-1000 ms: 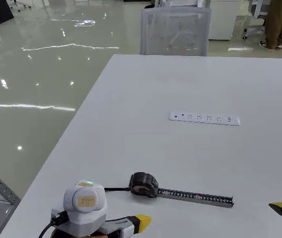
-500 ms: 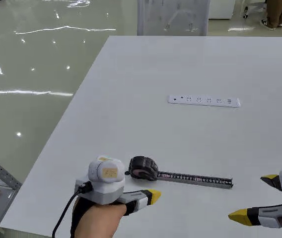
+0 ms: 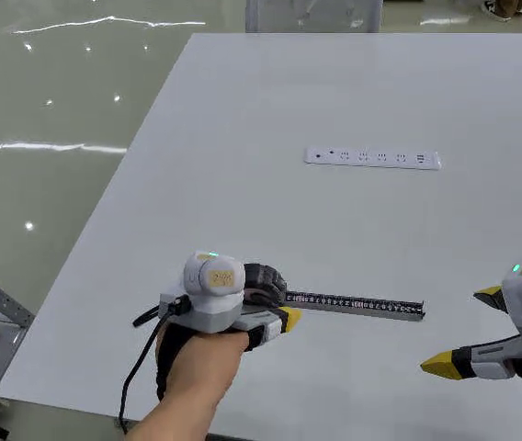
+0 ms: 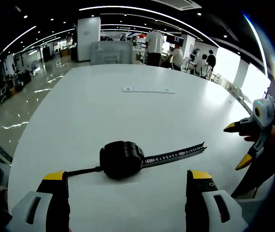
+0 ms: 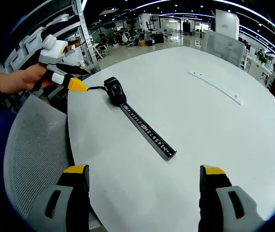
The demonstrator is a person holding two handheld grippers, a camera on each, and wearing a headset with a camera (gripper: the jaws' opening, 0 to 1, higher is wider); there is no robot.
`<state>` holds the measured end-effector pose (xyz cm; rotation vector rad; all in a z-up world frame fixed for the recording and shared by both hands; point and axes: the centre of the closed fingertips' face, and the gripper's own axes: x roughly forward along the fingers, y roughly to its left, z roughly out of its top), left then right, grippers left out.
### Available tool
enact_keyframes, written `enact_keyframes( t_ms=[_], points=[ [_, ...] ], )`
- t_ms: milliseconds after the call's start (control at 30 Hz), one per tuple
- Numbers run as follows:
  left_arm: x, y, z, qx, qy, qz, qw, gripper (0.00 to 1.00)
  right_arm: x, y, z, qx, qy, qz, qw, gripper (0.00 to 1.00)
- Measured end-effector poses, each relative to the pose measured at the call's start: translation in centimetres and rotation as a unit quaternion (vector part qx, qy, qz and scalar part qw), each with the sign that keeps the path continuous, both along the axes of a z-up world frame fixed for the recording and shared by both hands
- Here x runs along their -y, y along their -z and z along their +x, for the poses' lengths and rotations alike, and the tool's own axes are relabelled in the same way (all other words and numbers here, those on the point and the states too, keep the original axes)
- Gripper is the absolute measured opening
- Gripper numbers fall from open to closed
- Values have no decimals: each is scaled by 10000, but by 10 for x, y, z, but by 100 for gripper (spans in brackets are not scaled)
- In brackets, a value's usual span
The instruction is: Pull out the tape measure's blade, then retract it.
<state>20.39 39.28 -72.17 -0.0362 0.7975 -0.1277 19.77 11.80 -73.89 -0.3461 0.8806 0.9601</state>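
A black round tape measure case [image 4: 121,159] lies on the big white table [image 3: 243,138]. It is on the person's side of the long white power strip [image 3: 372,158], well apart from it. Its thin dark blade with small marks [image 3: 353,303] is already out of the case and lies flat on the table. So the pulling part looks done, or at least partly done. I cannot tell if the person means to pull out more. The blade has not gone back in, so that part is left to do.

The tape measure lies long and straight, almost in line with the power strip. The case is at the left end, under the strip's left end as the head view shows it. The tip of the blade points to the right, and stops about under the strip's right end. A thin black strap [image 4: 82,170] sticks out of the case on the far side from the blade.

The left gripper [image 4: 127,176] is loose, with its yellow-tipped jaws wide apart. The case sits just in front of them, in the gap, but they do not pinch it. The right gripper [image 3: 463,329] is spread wide too and grips nothing. It is on the person's side of the power strip as well, out past the strip's right end, with the blade tip pointing its way.
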Motion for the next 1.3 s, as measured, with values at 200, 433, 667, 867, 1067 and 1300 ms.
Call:
enact_keyframes(
  t_ms=[200, 433, 667, 867, 1067, 1300],
  points=[
    [-4, 7, 9, 21, -287, -48, 9996, 96, -2, 5, 8, -6, -177, -106, 9998, 89],
    [-4, 21, 14, -51, -298, -1, 9995, 93, -5, 15, 14, -57, -434, -241, 9988, 88],
    [-4, 31, 20, -72, -415, -101, 9991, 93, -7, 29, 21, -109, -772, -445, 9960, 85],
    [-7, 37, 26, -55, -558, -163, 9983, 91, -10, 37, 29, -120, -1018, -544, 9933, 82],
    [-9, 48, 30, -116, -624, -176, 9978, 90, -8, 47, 35, -175, -1232, -653, 9901, 78],
    [-7, 53, 36, -111, -640, -245, 9976, 88, -8, 55, 38, -169, -1575, -769, 9844, 71]
  ],
)
